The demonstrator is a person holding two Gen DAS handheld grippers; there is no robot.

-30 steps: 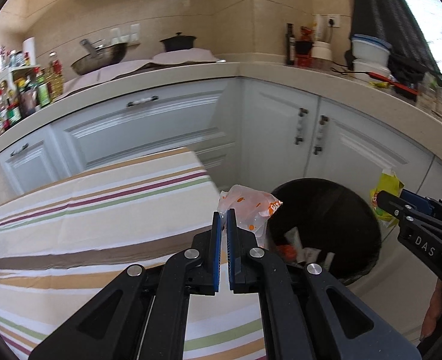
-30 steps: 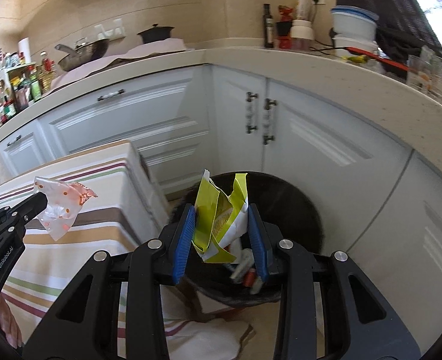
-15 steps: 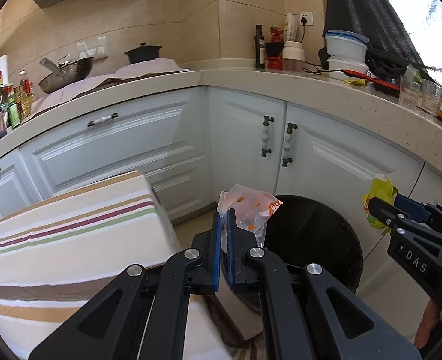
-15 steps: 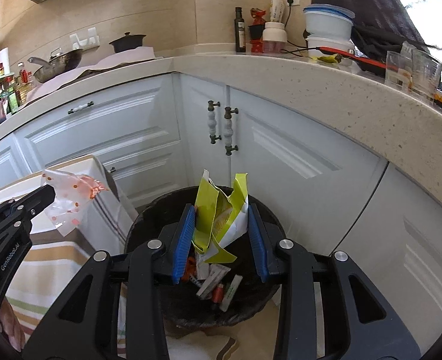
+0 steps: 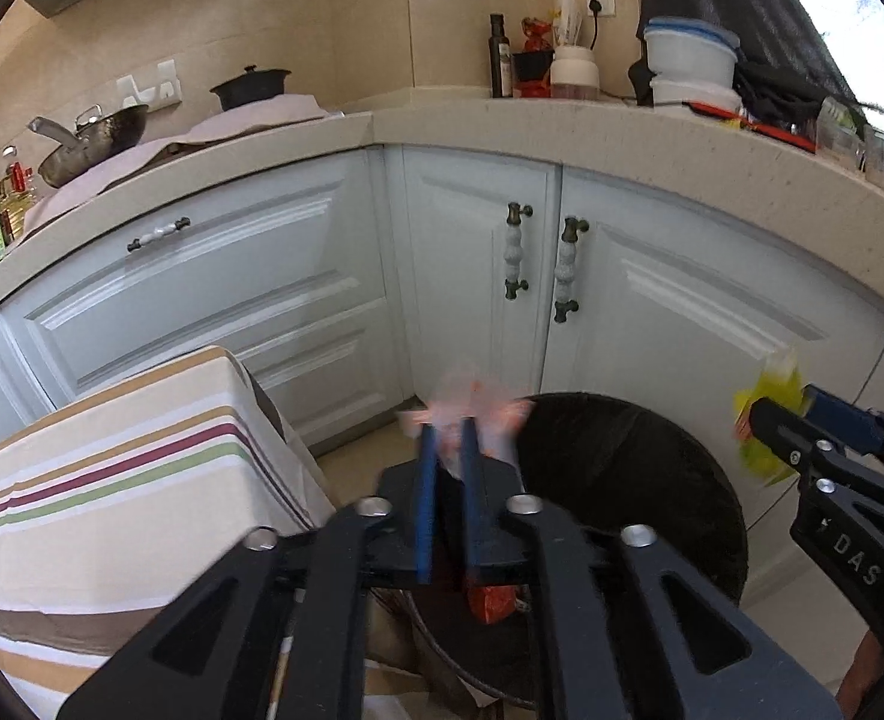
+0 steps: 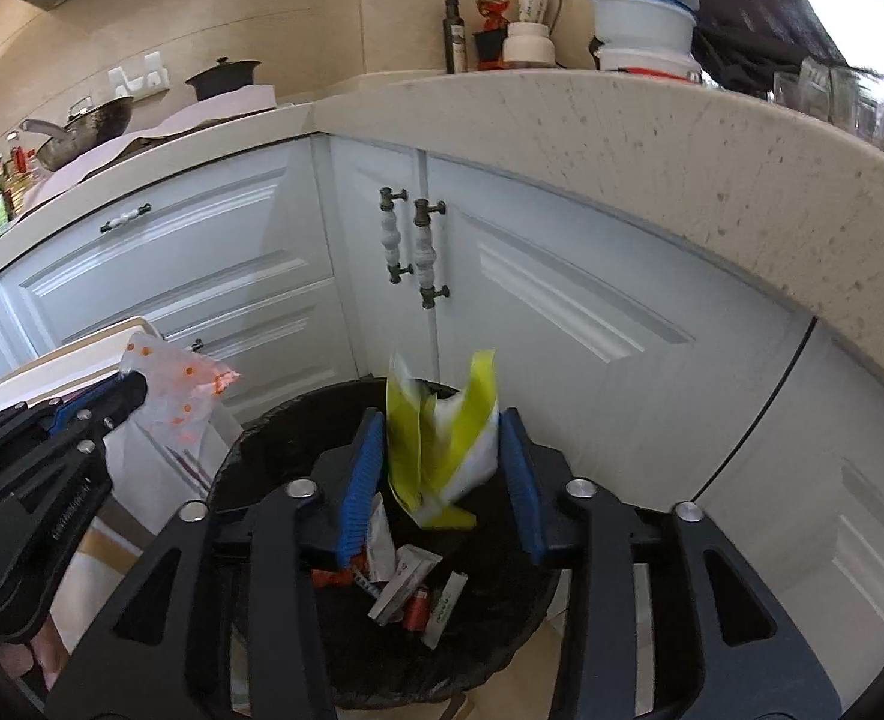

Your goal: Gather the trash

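Two views. Left wrist: the left gripper (image 5: 448, 438) hangs over the near rim of the black bin (image 5: 634, 468), jaws opening, a blurred orange-dotted wrapper (image 5: 472, 414) loose between the blue pads. The bin's inside is dark here, only a red scrap showing. The right gripper (image 5: 802, 414) enters from the right with a yellow packet (image 5: 766, 420).

Right wrist: the right gripper (image 6: 445, 456) is above the bin (image 6: 273, 438), jaws opening, packet (image 6: 442, 444) between the pads, whether touching is unclear. Only this view shows the trash pile (image 6: 405, 588). The wrapper (image 6: 177, 396) shows sharp at the left gripper's (image 6: 123, 396) tips.
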